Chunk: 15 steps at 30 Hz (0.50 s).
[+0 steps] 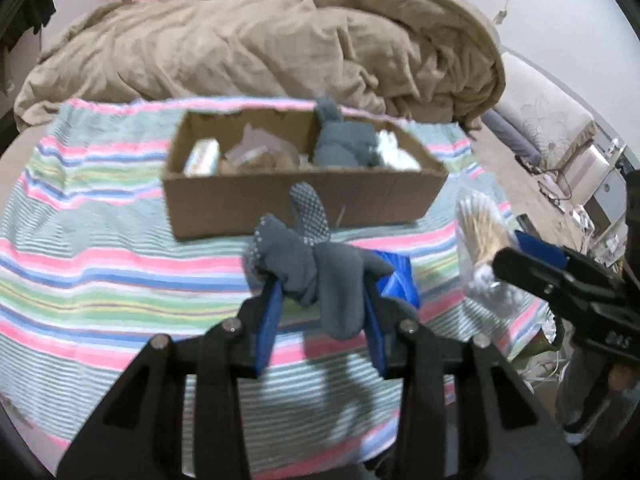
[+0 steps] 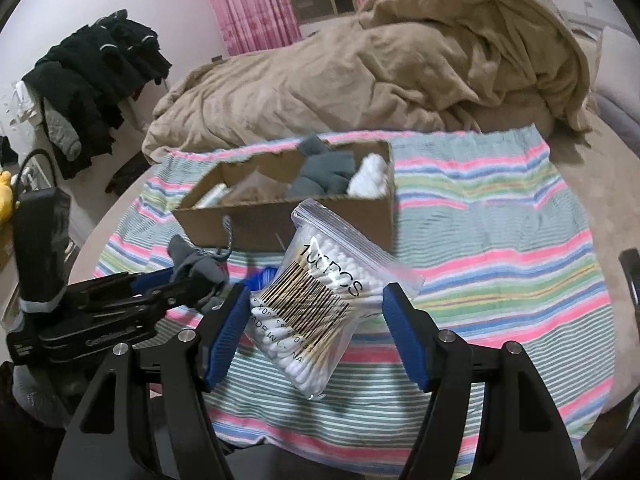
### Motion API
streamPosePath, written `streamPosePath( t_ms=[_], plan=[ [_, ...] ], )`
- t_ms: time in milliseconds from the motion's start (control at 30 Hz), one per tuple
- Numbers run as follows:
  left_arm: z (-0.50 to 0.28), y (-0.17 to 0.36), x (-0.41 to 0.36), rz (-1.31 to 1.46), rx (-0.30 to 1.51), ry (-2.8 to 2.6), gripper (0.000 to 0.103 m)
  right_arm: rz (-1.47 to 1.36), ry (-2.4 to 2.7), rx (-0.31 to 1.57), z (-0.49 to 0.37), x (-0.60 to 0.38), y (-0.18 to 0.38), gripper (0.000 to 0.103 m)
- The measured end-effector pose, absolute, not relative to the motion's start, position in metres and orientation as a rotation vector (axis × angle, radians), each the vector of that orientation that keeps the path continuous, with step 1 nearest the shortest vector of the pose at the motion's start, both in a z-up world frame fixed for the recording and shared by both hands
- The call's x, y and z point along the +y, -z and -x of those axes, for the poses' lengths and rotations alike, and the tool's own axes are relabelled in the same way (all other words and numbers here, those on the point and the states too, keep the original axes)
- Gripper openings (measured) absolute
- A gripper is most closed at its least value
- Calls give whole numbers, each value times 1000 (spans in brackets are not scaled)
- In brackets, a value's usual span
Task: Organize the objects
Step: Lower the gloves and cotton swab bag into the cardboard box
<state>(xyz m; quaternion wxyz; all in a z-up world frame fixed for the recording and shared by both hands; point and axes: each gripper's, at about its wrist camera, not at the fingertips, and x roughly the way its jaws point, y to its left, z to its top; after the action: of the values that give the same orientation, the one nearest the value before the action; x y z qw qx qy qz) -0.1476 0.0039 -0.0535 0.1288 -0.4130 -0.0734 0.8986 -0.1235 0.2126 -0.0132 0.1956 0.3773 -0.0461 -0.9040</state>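
Note:
My left gripper (image 1: 320, 284) is shut on a pair of grey grip socks (image 1: 304, 248) and holds them above the striped cloth (image 1: 100, 272), in front of the cardboard box (image 1: 296, 200). My right gripper (image 2: 314, 300) is shut on a clear zip bag of cotton swabs (image 2: 316, 300), held above the cloth near the box (image 2: 320, 220). The box holds grey socks (image 1: 344, 140), white socks (image 1: 396, 152), a small white pack (image 1: 204, 156) and clear wrapped items. The right gripper and its bag (image 1: 484, 248) show at the right of the left wrist view.
A crumpled tan blanket (image 1: 280, 40) lies behind the box on the bed. Dark clothes (image 2: 96, 80) hang at the left. Cables and devices (image 1: 580, 184) lie on the floor at the right. Pink curtains (image 2: 248, 8) hang at the back.

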Motion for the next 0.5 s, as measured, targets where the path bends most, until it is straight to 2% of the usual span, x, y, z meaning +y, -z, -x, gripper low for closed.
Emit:
streamPosePath(
  t_ms=[500],
  plan=[
    [167,-19,-28,1008,-214,-2724,39,-917,2545,-32,159,177,-45,71]
  ],
)
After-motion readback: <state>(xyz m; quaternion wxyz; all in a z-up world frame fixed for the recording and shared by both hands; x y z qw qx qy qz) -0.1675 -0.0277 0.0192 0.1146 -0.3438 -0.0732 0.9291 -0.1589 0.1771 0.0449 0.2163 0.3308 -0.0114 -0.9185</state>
